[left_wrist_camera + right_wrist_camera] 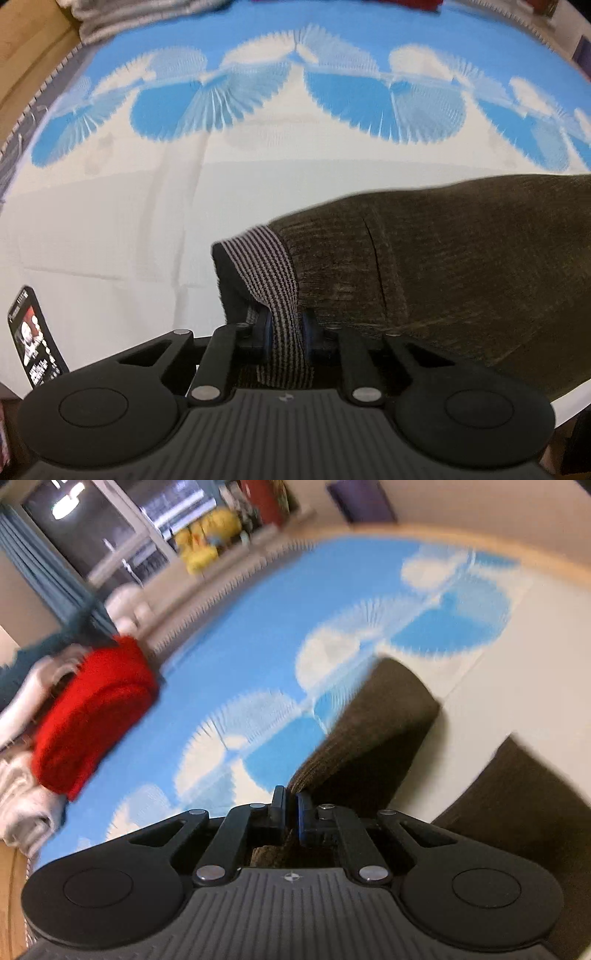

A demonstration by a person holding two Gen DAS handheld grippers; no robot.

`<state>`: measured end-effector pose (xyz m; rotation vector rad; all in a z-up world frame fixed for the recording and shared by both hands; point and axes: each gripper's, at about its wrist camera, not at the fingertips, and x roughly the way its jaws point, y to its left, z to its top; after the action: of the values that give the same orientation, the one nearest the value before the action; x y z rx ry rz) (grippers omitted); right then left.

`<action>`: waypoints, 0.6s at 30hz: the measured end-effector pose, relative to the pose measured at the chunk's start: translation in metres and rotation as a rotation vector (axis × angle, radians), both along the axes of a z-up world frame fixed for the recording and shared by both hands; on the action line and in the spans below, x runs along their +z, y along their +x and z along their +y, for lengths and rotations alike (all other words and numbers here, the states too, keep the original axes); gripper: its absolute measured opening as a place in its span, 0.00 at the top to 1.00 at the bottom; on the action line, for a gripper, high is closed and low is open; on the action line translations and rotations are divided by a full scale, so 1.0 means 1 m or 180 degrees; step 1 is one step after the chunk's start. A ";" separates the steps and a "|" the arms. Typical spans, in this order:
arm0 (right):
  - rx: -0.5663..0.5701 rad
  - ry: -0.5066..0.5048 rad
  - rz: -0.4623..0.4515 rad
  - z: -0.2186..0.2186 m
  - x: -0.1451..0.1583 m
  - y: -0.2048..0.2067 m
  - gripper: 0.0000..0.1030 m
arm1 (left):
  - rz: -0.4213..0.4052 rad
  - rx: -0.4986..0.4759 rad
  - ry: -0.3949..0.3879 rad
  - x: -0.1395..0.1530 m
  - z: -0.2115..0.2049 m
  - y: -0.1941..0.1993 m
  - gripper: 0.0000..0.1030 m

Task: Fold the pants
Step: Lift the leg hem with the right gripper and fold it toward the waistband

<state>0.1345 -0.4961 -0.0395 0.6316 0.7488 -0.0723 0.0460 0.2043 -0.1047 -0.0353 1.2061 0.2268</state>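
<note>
The left tongs (286,328) are pinched tight on the striped band (271,266) of the brown pants (461,280). The right tongs (291,805) squeeze another part of the pants (373,731), lifted over the blue and white blanket (258,657). A red cloth (92,716) sits nearby.

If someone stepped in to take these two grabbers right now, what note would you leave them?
Left gripper: shut on the striped waistband of the pants.
Right gripper: shut on the brown fabric of the same pants.
The pants are partly lifted over the blue-and-white bedspread; a phone lies at its left edge.
Done: both ends gripped.
Left: probably bring the ends together, lay flat, release.
</note>
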 end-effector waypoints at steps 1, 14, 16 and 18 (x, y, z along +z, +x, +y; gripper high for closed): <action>-0.0027 -0.0100 0.0039 -0.001 0.010 -0.017 0.95 | -0.0046 -0.0010 0.0025 0.004 0.000 -0.004 0.84; -0.0589 -0.0023 0.1139 -0.112 -0.043 -0.127 0.89 | 0.0238 -0.0256 0.0675 -0.004 -0.007 -0.029 0.69; -0.0914 0.0056 0.1009 -0.141 -0.044 -0.135 0.83 | 0.0141 -0.0168 0.0657 0.003 -0.006 -0.026 0.68; -0.1047 0.0214 0.1028 -0.157 -0.055 -0.134 0.78 | 0.0060 -0.0102 0.0643 0.008 -0.007 -0.021 0.66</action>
<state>0.0000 -0.6532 -0.0945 0.8142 0.9548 -0.4618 0.0247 0.1974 -0.0963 0.1622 1.1966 0.3204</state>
